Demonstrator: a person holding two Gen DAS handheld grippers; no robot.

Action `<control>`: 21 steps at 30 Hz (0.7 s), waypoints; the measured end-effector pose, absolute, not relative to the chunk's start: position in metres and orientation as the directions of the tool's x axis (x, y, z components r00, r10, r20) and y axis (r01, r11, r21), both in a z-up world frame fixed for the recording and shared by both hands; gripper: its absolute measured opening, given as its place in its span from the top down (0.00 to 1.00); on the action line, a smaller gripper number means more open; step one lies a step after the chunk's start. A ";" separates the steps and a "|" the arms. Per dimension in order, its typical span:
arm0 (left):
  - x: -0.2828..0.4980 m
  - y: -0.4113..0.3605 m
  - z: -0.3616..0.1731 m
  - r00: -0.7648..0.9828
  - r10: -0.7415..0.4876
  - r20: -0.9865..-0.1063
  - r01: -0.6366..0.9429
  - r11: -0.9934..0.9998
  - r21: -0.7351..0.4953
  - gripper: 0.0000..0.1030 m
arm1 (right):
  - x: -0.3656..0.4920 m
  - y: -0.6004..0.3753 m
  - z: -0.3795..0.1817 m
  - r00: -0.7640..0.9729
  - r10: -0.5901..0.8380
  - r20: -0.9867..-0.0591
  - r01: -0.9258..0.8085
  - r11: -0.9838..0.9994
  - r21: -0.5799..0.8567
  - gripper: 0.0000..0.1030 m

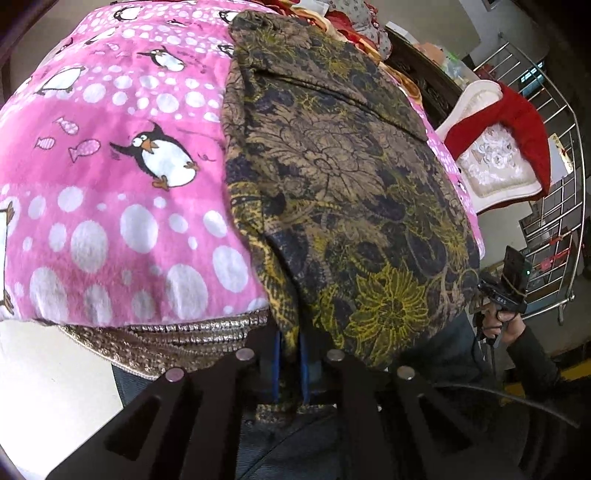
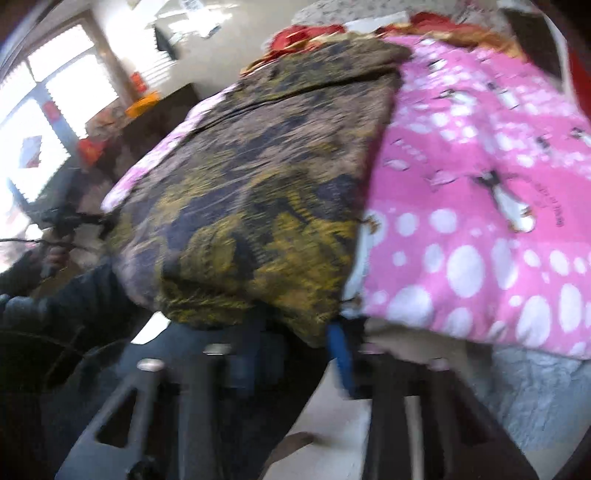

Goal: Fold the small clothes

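A brown, navy and yellow floral garment (image 1: 332,166) lies lengthwise on a pink penguin blanket (image 1: 110,166), its near end hanging over the bed's front edge. My left gripper (image 1: 290,354) is shut on the garment's near left hem, which is pinched between the blue pads. The garment (image 2: 258,184) is blurred in the right wrist view. My right gripper (image 2: 295,350) sits at its near right corner with the jaws wide apart; one blue pad (image 2: 341,354) shows beside the cloth. The right gripper also shows in the left wrist view (image 1: 506,291), held by a hand.
A woven gold-trimmed edge (image 1: 166,332) hangs below the blanket. A white chair with red cloth (image 1: 506,147) and a metal railing (image 1: 557,184) stand to the right. Piled clothes (image 1: 351,22) lie at the far end. A window (image 2: 44,110) and dark cabinet (image 2: 147,122) are at left.
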State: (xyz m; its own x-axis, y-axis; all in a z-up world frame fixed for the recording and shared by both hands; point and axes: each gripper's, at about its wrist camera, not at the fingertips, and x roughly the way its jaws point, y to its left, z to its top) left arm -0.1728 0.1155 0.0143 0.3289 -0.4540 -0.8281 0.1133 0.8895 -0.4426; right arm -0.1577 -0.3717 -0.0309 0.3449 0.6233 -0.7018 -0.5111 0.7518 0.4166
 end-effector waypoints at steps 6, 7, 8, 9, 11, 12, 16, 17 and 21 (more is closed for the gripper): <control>-0.174 0.117 0.015 0.333 -0.459 -0.824 0.114 0.887 -0.448 0.92 | -0.183 -0.403 -0.001 0.339 0.724 -0.601 -0.493 0.680 0.542 1.00; -0.174 0.116 0.015 0.333 -0.457 -0.825 0.117 0.888 -0.445 0.92 | -0.187 -0.407 0.005 0.349 0.735 -0.581 -0.488 0.672 0.558 1.00; -0.175 0.116 0.016 0.334 -0.456 -0.825 0.123 0.889 -0.441 0.92 | -0.190 -0.413 0.015 0.367 0.749 -0.552 -0.485 0.660 0.574 1.00; -0.175 0.116 0.016 0.335 -0.456 -0.824 0.129 0.889 -0.440 0.91 | -0.190 -0.417 0.022 0.383 0.752 -0.536 -0.485 0.658 0.576 1.00; -0.175 0.118 0.015 0.336 -0.466 -0.818 0.124 0.883 -0.452 0.91 | -0.186 -0.417 0.030 0.408 0.733 -0.545 -0.481 0.679 0.554 1.00; -0.175 0.118 0.014 0.336 -0.470 -0.816 0.123 0.881 -0.457 0.91 | -0.182 -0.416 0.029 0.411 0.722 -0.556 -0.472 0.690 0.549 1.00; -0.177 0.120 0.014 0.340 -0.481 -0.808 0.121 0.875 -0.469 0.89 | -0.165 -0.405 0.015 0.377 0.702 -0.605 -0.453 0.709 0.540 1.00; -0.178 0.121 0.014 0.341 -0.483 -0.806 0.123 0.873 -0.471 0.88 | -0.163 -0.405 0.011 0.365 0.702 -0.611 -0.450 0.708 0.544 1.00; -0.178 0.123 0.015 0.339 -0.496 -0.799 0.119 0.865 -0.487 0.87 | -0.161 -0.397 0.007 0.349 0.715 -0.605 -0.465 0.693 0.551 0.94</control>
State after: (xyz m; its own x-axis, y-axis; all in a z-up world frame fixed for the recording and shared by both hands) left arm -0.1781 0.1227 0.0145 0.3390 -0.4962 -0.7993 0.1194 0.8654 -0.4867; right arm -0.1612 -0.3970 0.0072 0.3492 0.7154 -0.6052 -0.4648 0.6930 0.5511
